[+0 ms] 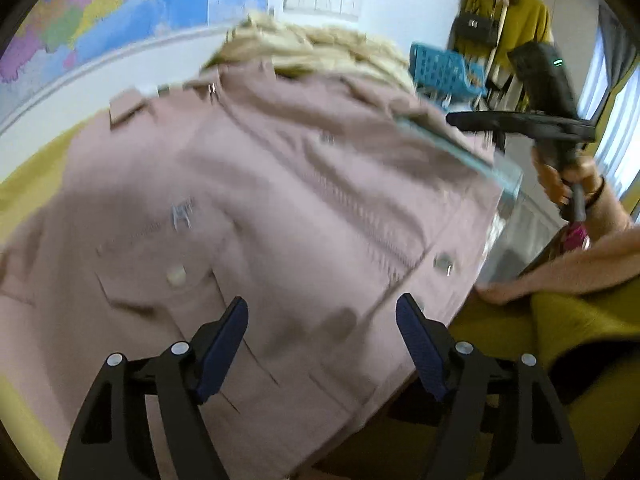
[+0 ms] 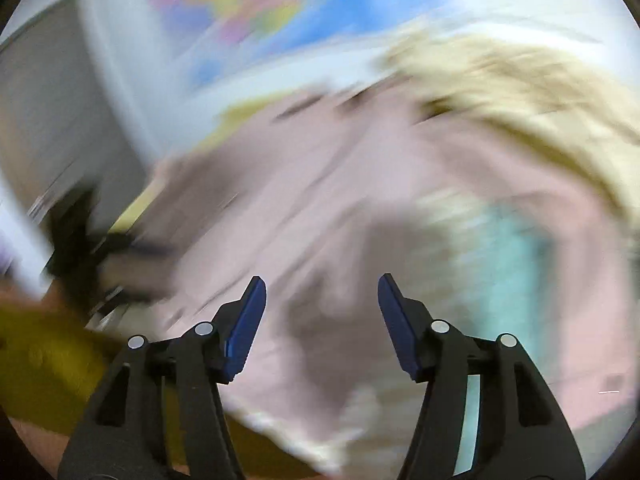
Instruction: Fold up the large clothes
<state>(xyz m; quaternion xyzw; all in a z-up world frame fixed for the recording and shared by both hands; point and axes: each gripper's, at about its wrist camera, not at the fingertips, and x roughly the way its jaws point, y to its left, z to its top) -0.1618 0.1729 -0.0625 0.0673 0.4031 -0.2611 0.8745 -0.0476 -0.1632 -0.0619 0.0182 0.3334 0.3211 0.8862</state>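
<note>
Pink jacket (image 1: 256, 208) spread flat over yellow-green surface (image 1: 24, 184), front side up, zipper (image 1: 360, 216) running diagonally down the middle, pale fur collar (image 1: 320, 46) at the far end near the wall. Pocket flap with pale round button (image 1: 176, 276) just beyond the left gripper (image 1: 322, 312).

Left gripper over the near hem of the jacket, jaws wide apart, blue pads (image 1: 224, 344) empty, nothing pinched between them; whether the tips touch the cloth, cannot tell.

Right gripper (image 2: 322, 292) over the upper part of the jacket (image 2: 320, 184), close to the fur collar (image 2: 520, 92); jaws apart too, though a little less wide than the left ones, with only pink cloth visible behind the gap and nothing clamped. Right wrist view strongly blurred, so no fine detail of the cloth. Pale teal patch (image 2: 516, 272) to the right of the jaws, shape not clear.

From the left wrist view, right gripper (image 1: 520, 122) visible as dark body at the right edge of the jacket, held by a hand (image 1: 560, 176), with a pale teal strip (image 1: 460, 156) on the jacket edge just beside it.

Colourful map (image 1: 120, 8) on the far wall, blue basket (image 1: 448, 72) and mustard garment (image 1: 516, 24) on a hanger at the back right, well apart from the jacket.
</note>
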